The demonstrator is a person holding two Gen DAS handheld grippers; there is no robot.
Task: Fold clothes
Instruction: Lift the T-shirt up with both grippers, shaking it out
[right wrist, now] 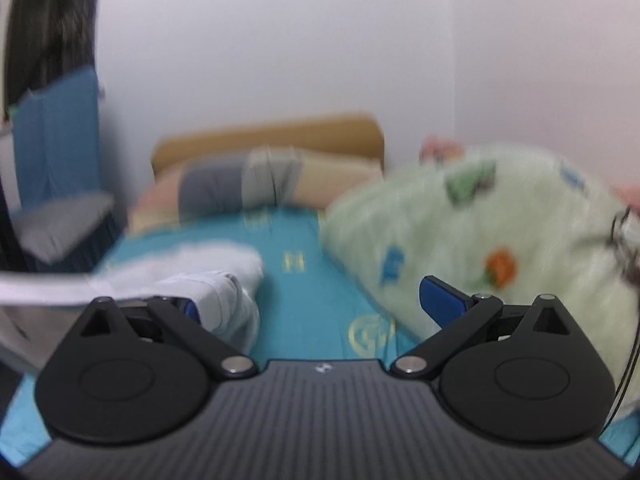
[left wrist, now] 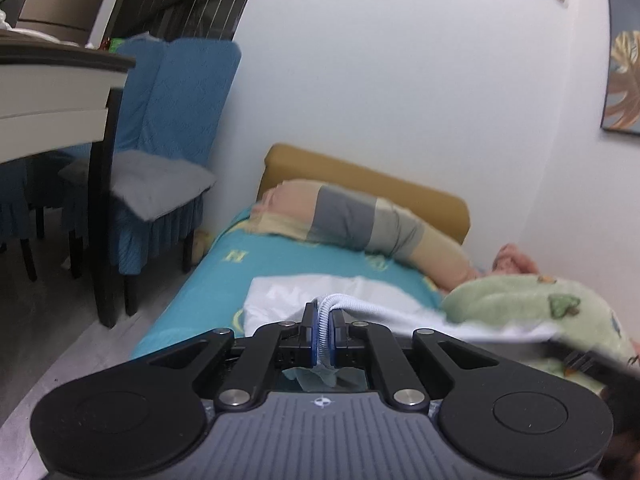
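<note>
Left gripper [left wrist: 324, 332]: pads pressed together on a ribbed white hem, probably a collar or cuff, of the white garment [left wrist: 304, 292].
Right gripper [right wrist: 312, 300]: fingers spread wide, nothing between them; the view is motion-blurred.
Garment position: it lies on the teal bedsheet [left wrist: 224, 276], one edge lifted into the left pads; a bunched white part sits just beside the right gripper's left finger [right wrist: 190, 308].
Progress: the cloth looks rumpled and partly gathered, no flat finished fold visible; which fold is in hand cannot be told.
Materials: thin, limp white knit with a corded rib edge; printed cotton-like sheet.
Nearby: a plump pale-green printed quilt [right wrist: 500, 232], soft and fleecy; a striped pillow [left wrist: 360, 216] against the mustard headboard [left wrist: 360, 172].
</note>
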